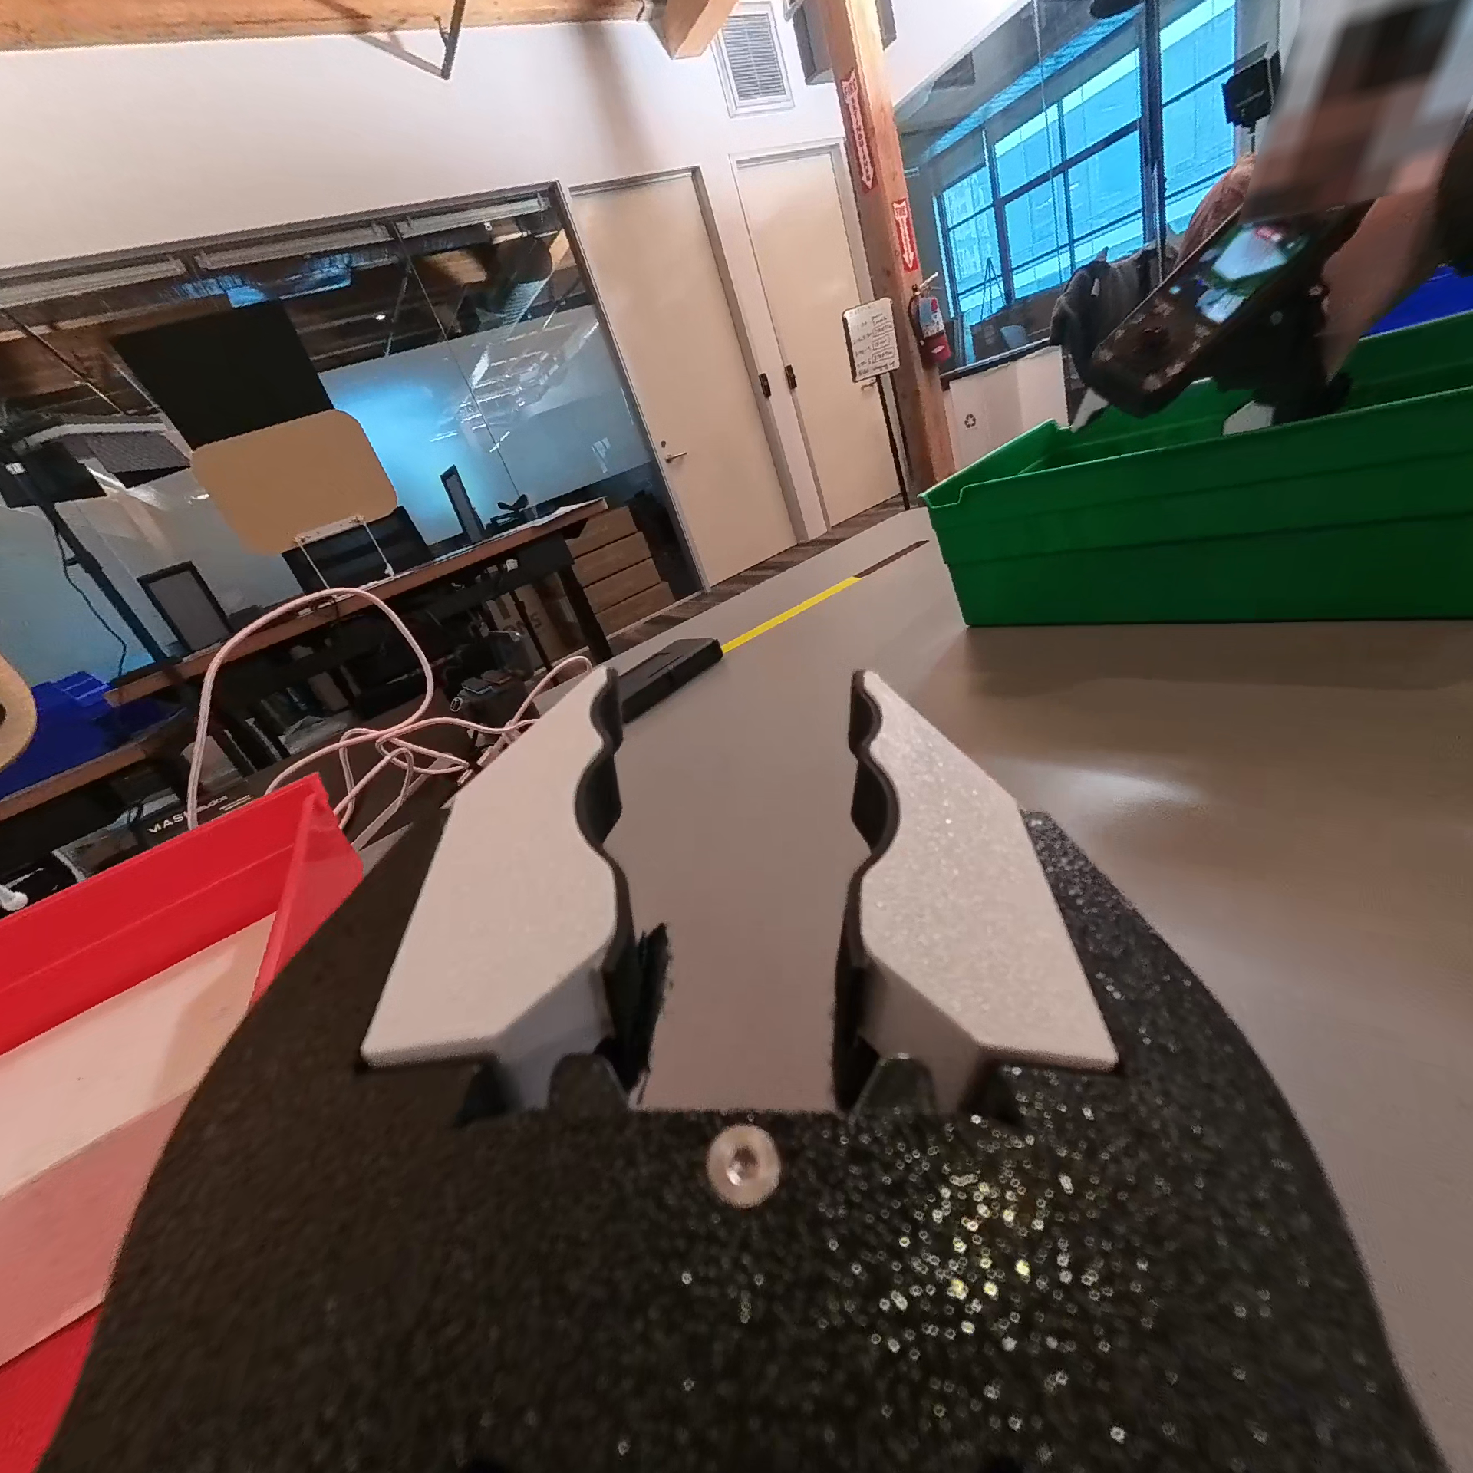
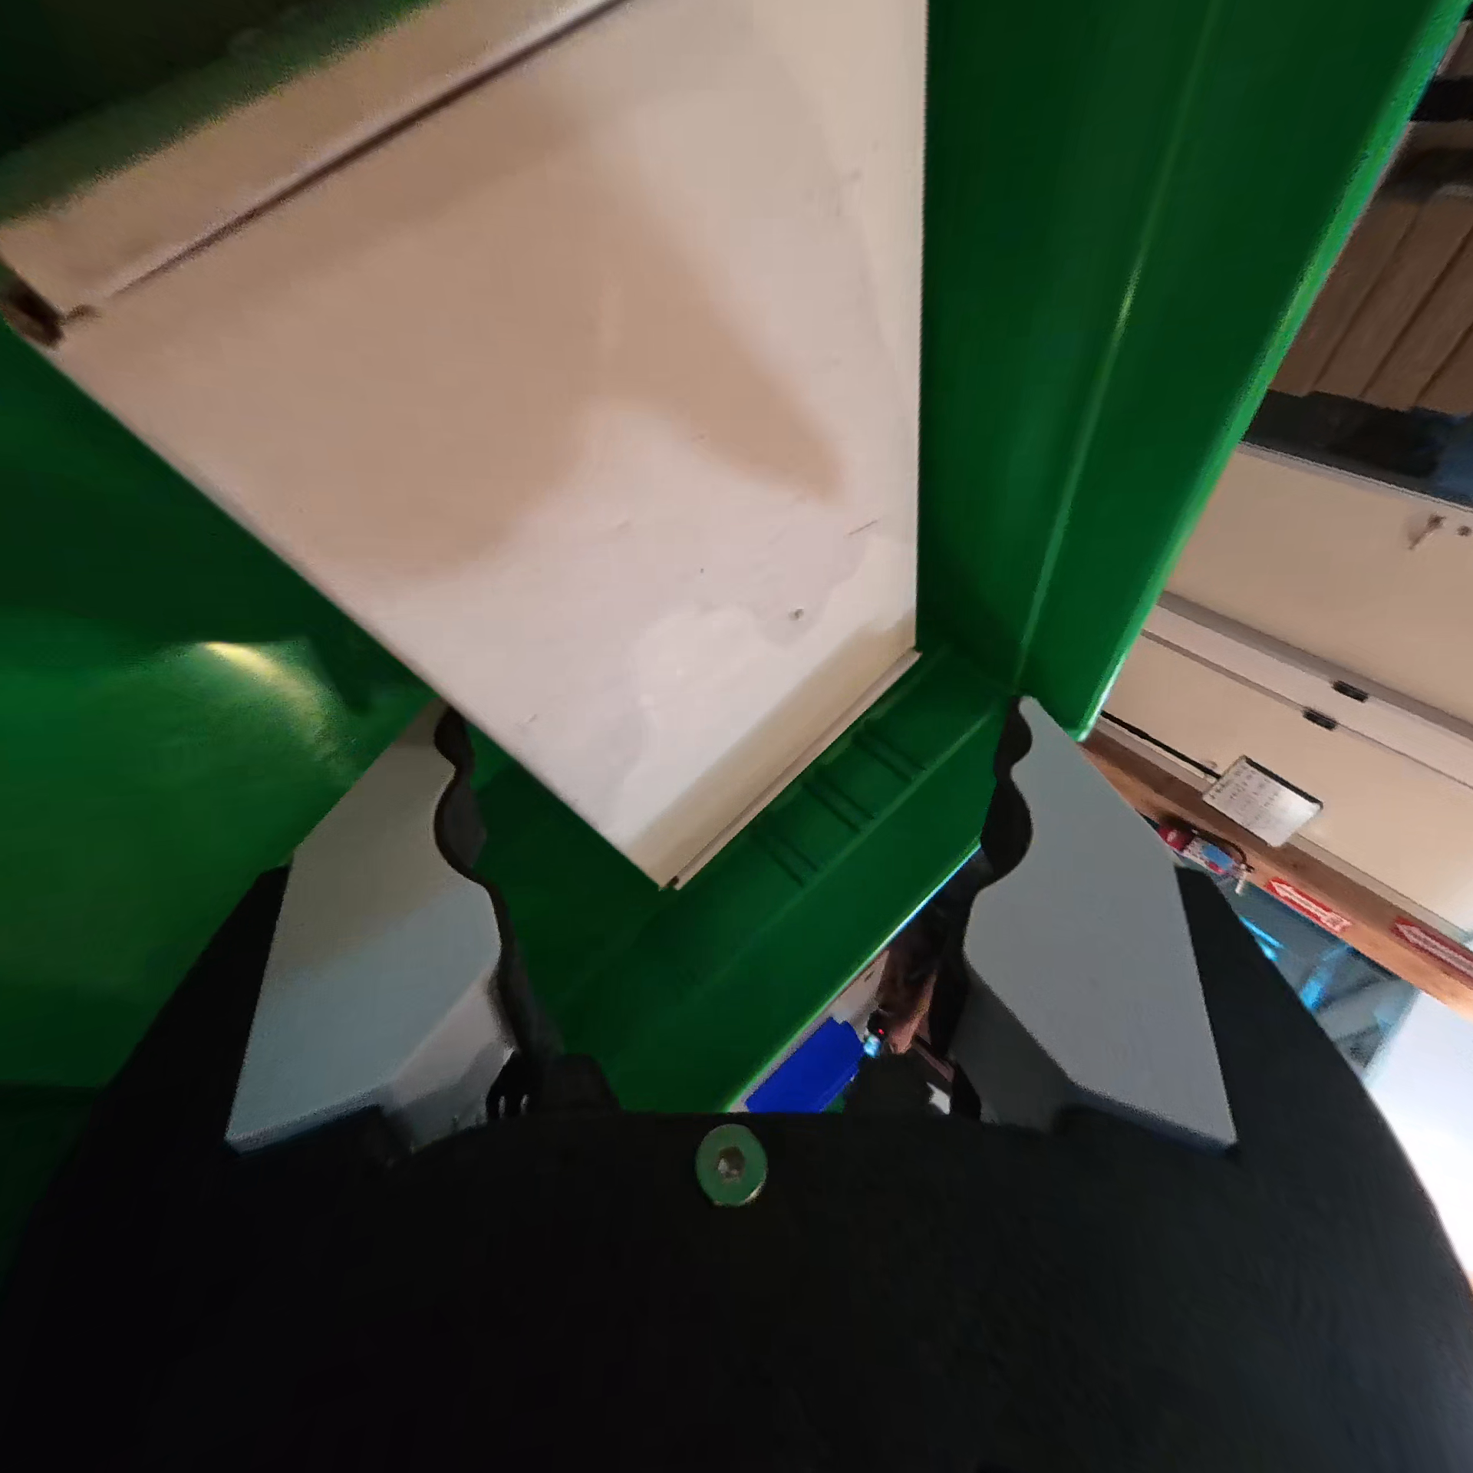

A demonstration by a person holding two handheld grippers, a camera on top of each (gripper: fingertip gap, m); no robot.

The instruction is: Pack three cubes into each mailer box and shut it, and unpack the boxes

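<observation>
The grey table (image 1: pixel 1116 797) is filling the left wrist view from the centre out to 3 o'clock, the biggest thing in sight. On it, at 2 o'clock, a green bin (image 1: pixel 1196 542) is sitting, seemingly nested in a second one. At 8 o'clock a red bin (image 1: pixel 159 901) is lying with a white mailer box (image 1: pixel 119 1060) in it, its pale top showing. The left gripper (image 1: pixel 733 701) is hovering low over the bare tabletop, its jaws standing apart with nothing but table between them. Just past its left fingertip, at 12 o'clock, a small black device (image 1: pixel 669 669) is resting on the table beside a yellow tape line (image 1: pixel 789 614). Pink cables (image 1: pixel 319 717) are looping off the table edge at 10 o'clock.

In the right wrist view, a white mailer box (image 2: pixel 558 398) is lying flat inside the green bin (image 2: pixel 1036 319), spreading from 12 o'clock towards the centre, its near corner tucked into the bin's corner. The right gripper (image 2: pixel 729 733) is hanging wide open over that corner, its fingers (image 2: pixel 1060 837) clear of the box and gripping nothing. No cubes are showing.
</observation>
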